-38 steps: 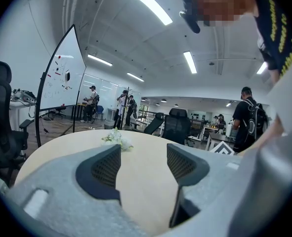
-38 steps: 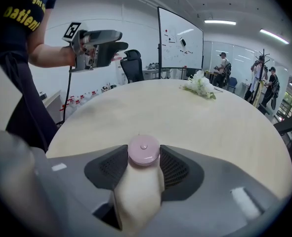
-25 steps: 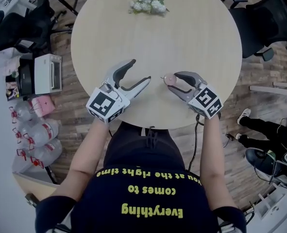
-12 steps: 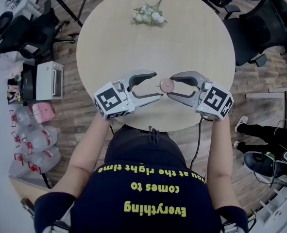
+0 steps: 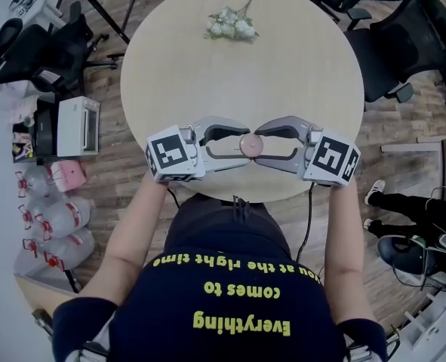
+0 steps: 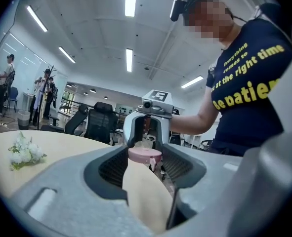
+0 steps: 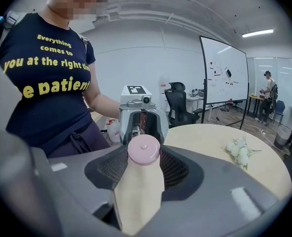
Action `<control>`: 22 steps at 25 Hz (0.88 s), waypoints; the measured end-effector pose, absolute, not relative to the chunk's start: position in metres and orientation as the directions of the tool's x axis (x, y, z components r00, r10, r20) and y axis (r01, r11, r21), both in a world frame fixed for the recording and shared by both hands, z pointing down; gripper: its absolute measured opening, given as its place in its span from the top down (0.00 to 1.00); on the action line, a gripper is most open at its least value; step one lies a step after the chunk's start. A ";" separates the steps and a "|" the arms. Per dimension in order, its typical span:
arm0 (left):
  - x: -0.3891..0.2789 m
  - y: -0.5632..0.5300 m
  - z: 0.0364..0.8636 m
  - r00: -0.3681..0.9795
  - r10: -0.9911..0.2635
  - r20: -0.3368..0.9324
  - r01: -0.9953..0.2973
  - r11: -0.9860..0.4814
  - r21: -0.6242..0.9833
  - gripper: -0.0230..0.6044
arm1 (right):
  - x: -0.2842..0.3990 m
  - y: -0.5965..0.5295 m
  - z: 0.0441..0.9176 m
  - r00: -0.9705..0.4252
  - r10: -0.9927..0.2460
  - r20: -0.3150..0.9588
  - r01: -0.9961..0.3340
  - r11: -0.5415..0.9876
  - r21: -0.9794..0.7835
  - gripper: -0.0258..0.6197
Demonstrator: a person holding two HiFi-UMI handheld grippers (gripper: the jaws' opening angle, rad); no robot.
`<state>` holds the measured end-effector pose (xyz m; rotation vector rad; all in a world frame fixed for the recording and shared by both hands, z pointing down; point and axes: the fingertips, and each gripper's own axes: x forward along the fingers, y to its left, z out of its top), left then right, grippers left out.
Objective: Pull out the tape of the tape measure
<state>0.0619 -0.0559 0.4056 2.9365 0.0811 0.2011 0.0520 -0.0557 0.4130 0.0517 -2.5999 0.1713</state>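
A small round pink tape measure [image 5: 247,144] is held just above the near edge of the round table [image 5: 283,74]. My right gripper [image 5: 257,145] comes in from the right and is shut on its case, which shows as a pink disc [image 7: 144,148] between the jaw tips. My left gripper [image 5: 243,145] faces it from the left, tip to tip. Its jaws are closing, and the tape measure [image 6: 145,154] with its small hanging tab [image 6: 151,165] sits at their far ends. I cannot see the left pads pressing on anything.
A bunch of white flowers [image 5: 230,23] lies at the table's far side. Black office chairs [image 5: 404,44] stand to the right. A white box-shaped machine [image 5: 75,125] and bottles [image 5: 56,217] sit on the floor at left.
The left gripper has swung right to meet the right gripper, and its jaws have narrowed around the tape measure's end. The right gripper has kept its hold and shifted slightly left.
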 end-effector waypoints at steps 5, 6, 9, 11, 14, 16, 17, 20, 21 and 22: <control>0.059 -0.056 0.403 0.990 0.080 0.116 0.053 -0.975 0.215 0.61 | 0.051 -0.054 0.408 -0.865 0.023 0.501 -0.045 0.991 -0.125 0.63; 0.058 -0.057 0.402 0.991 0.078 0.112 0.053 -0.975 0.216 0.61 | 0.050 -0.054 0.407 -0.868 0.022 0.497 -0.047 0.991 -0.126 0.63; 0.057 -0.060 0.394 0.993 0.074 0.092 0.051 -0.973 0.225 0.62 | 0.047 -0.056 0.404 -0.869 0.020 0.494 -0.046 0.992 -0.121 0.63; 0.054 -0.061 0.392 0.995 0.072 0.073 0.053 -0.972 0.228 0.62 | 0.046 -0.058 0.400 -0.872 0.017 0.489 -0.045 0.992 -0.115 0.62; 0.053 -0.065 0.393 0.996 0.069 0.060 0.053 -0.969 0.242 0.62 | 0.047 -0.062 0.398 -0.879 -0.010 0.476 -0.064 0.993 -0.097 0.62; 0.052 -0.070 0.393 0.997 0.060 0.051 0.044 -0.961 0.272 0.62 | 0.048 -0.065 0.398 -0.879 -0.037 0.476 -0.080 0.994 -0.072 0.62; 0.052 -0.073 0.391 0.998 0.051 0.043 0.036 -0.955 0.294 0.62 | 0.048 -0.067 0.397 -0.878 -0.052 0.477 -0.088 0.995 -0.053 0.62; 0.047 -0.085 0.386 1.000 0.007 0.024 -0.002 -0.936 0.351 0.62 | 0.050 -0.074 0.394 -0.857 -0.126 0.499 -0.121 0.992 0.042 0.62; 0.045 -0.089 0.384 1.000 -0.008 0.019 -0.015 -0.929 0.369 0.62 | 0.051 -0.077 0.394 -0.843 -0.159 0.513 -0.135 0.987 0.084 0.62; 0.044 -0.094 0.382 1.000 -0.023 0.016 -0.027 -0.921 0.388 0.62 | 0.052 -0.080 0.393 -0.828 -0.196 0.526 -0.150 0.980 0.129 0.62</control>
